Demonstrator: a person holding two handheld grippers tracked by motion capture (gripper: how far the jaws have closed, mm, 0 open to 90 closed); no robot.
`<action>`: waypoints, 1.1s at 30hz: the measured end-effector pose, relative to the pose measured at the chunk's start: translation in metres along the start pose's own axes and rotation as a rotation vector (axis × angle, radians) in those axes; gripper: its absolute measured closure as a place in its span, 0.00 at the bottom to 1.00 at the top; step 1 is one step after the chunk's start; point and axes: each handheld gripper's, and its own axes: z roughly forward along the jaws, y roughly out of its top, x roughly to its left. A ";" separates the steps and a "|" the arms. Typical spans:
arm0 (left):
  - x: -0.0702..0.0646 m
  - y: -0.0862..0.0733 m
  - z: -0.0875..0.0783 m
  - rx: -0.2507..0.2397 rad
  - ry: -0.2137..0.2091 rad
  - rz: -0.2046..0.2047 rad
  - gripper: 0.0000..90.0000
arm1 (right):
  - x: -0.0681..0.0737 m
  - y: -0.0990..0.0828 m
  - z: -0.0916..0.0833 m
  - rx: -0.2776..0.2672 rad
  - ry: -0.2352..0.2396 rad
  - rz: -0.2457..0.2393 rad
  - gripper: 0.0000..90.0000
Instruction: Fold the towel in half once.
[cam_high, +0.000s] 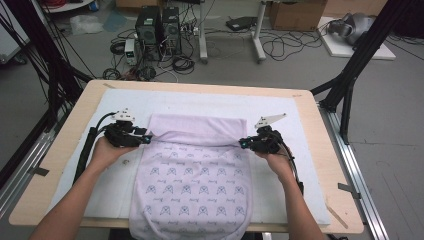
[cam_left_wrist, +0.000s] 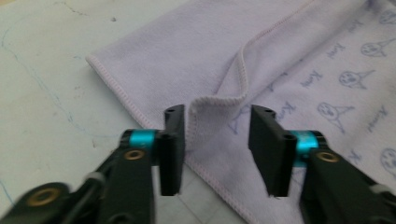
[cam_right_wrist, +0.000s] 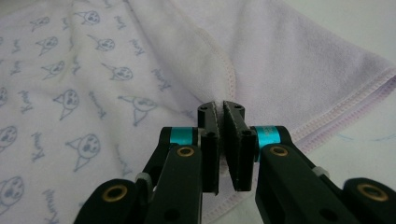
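Lilac cloth, a towel (cam_high: 192, 175) printed with small blue cartoon faces, lies spread on the white mat (cam_high: 280, 107) that covers the wooden bench (cam_high: 60, 165). Its far end is folded back toward the person, showing a plain unprinted band. Its near end hangs over the bench's front edge and is cut off by the bottom of the high view, so how far it hangs cannot be told.

The left gripper (cam_high: 148, 138) sits at the towel's left edge, at the fold. In the left gripper view its jaws stand apart, released, with a raised loop of stitched hem (cam_left_wrist: 219, 100) between them. One jaw looks close to the cloth, but whether it touches is hard to tell.

The right gripper (cam_high: 242, 143) is at the towel's right edge. In the right gripper view its jaws are clenched on a pinch of the towel's hem, the cloth squeezed between the pads. The cloth deeper inside the jaws is hidden.

In the high view both grippers are small and dark against the hands, so their jaws cannot be read there. The floor beyond the bench holds computer cases (cam_high: 157, 27) and loose cables, too far off to make out further.
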 end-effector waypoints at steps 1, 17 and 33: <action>0.000 0.003 0.002 0.006 0.002 -0.004 0.50 | -0.001 0.000 0.001 -0.001 -0.001 0.000 0.94; -0.012 0.001 -0.011 -0.015 -0.027 0.047 0.93 | 0.010 0.002 -0.014 -0.049 0.024 -0.030 0.95; -0.084 -0.057 -0.076 -0.046 -0.165 0.126 0.64 | 0.093 -0.058 -0.069 -0.080 0.144 -0.118 0.77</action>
